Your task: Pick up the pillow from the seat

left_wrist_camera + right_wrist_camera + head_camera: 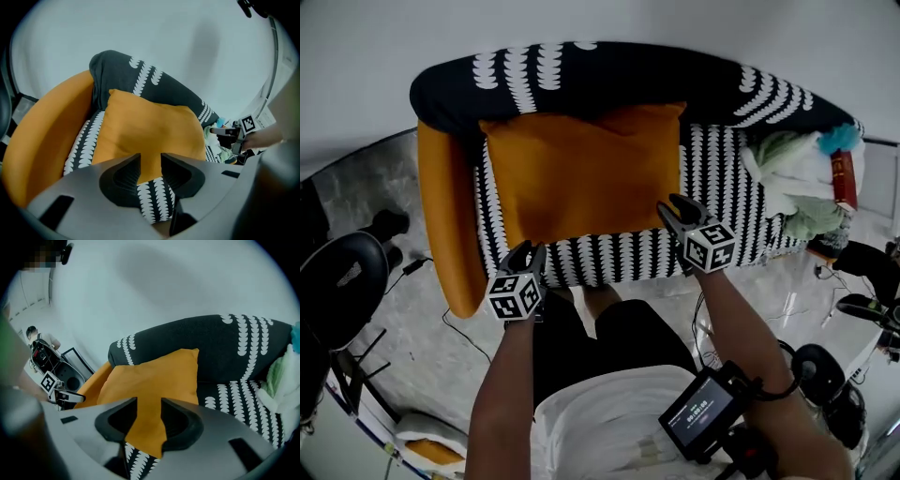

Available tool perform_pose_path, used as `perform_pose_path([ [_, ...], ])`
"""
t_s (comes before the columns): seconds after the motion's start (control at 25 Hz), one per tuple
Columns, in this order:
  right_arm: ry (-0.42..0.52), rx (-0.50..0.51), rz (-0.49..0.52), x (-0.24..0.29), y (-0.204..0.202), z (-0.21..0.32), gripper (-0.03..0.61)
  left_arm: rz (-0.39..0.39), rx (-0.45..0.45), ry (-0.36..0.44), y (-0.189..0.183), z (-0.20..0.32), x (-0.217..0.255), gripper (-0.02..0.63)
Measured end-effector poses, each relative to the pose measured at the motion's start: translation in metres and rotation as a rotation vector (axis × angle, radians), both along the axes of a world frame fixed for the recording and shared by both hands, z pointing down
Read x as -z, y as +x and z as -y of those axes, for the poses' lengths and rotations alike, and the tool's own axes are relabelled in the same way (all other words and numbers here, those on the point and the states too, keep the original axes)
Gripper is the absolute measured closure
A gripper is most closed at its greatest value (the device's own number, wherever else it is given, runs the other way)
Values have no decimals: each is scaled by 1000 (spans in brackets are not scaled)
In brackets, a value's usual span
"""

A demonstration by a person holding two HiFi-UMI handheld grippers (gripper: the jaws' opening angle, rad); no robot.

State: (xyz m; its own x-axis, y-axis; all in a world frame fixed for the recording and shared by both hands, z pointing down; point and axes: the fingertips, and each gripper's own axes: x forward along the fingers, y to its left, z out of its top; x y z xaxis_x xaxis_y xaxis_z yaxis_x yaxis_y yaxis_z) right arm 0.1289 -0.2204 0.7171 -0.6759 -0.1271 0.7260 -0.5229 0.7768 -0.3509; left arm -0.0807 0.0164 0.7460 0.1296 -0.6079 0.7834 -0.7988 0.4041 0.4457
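Pillow [581, 173] edge lies just beyond left hand-held gripper [527, 250] and right hand-held gripper [674, 210] (both parted, gripping nothing).

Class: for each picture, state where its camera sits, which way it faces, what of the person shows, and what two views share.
Head view: on the person's head, looking steeply down at the pillow on the seat; both forearms, left gripper and right gripper show.
Left gripper view: on the left gripper, looking along its parted jaws at the pillow; right gripper at far right.
Right gripper view: on the right gripper, looking at the pillow's corner; left gripper at far left.
Shared: all show the pillow.
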Motion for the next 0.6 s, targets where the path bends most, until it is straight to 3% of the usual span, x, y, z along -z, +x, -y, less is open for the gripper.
perform_pose_path([
  [0.16, -27, -48, -18, -10, 5, 12, 362, 18, -2, -34, -2, 16, -18, 390],
  [0.28, -41, -92, -30, -20, 9, 24, 312, 34, 48, -46, -14, 26, -27, 306],
  [0.48, -97, -184, -14, -37, 7, 43, 210, 33, 98, -42, -45, 37, -43, 242],
  [0.6, -98, -190, -52, -47, 9, 46, 167, -29, 156, -14, -61, 45, -50, 230],
])
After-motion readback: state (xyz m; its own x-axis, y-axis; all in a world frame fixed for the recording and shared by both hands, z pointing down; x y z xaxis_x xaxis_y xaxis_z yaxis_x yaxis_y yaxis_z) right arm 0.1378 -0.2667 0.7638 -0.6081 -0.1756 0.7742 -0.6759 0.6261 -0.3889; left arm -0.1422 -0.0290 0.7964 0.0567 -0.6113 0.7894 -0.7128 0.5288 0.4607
